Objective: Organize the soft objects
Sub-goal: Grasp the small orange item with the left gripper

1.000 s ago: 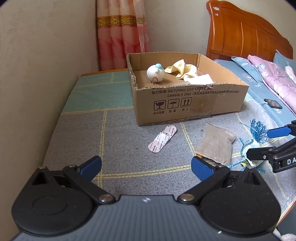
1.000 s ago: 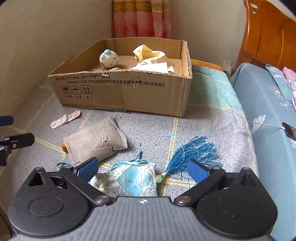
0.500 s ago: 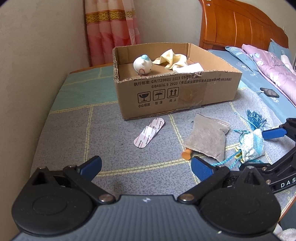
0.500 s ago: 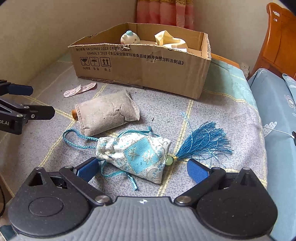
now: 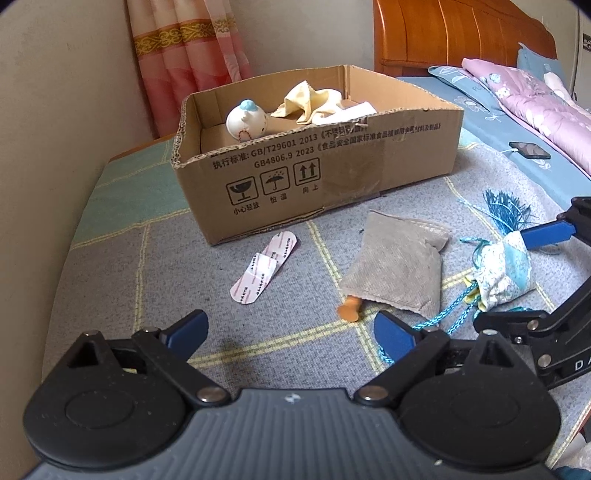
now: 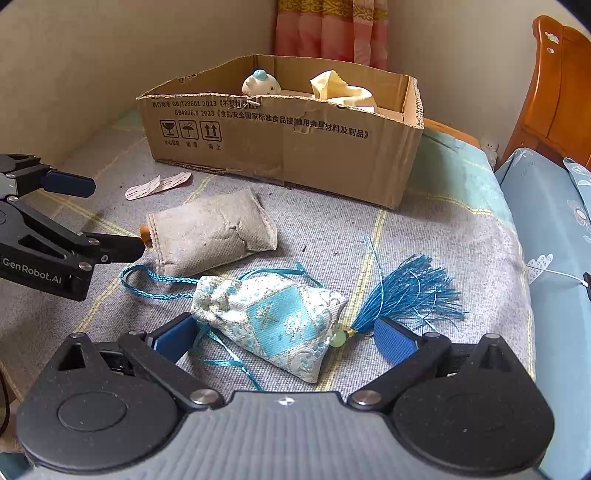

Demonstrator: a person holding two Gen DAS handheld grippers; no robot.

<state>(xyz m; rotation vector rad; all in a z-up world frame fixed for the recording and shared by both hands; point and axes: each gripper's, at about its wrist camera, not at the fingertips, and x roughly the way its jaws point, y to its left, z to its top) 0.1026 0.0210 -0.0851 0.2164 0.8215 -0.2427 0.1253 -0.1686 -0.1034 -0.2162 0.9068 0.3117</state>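
Note:
A blue-and-white embroidered sachet [image 6: 275, 319] with a blue tassel [image 6: 410, 291] lies on the grey blanket; it also shows in the left wrist view [image 5: 504, 275]. My right gripper [image 6: 284, 338] is open, its fingers on either side of the sachet. A grey cloth pouch [image 6: 212, 230] [image 5: 397, 266] with an orange stopper lies beside it. My left gripper [image 5: 290, 330] is open and empty, low over the blanket just left of the pouch. An open cardboard box [image 5: 406, 147] [image 6: 332, 162] holds a white round plush [image 5: 246, 121] and a yellow cloth [image 5: 312, 103].
Pink paper strips [image 5: 264, 273] lie in front of the box. A wall runs along the left. A bed with a wooden headboard [image 5: 454, 33], blue sheet and pink quilt is at the right, with a phone [image 5: 529, 149] on it. A curtain [image 5: 188, 62] hangs behind the box.
Both grippers have moved forward and lower. The right gripper's open fingers now straddle the sachet. The left gripper has come closer to the grey pouch.

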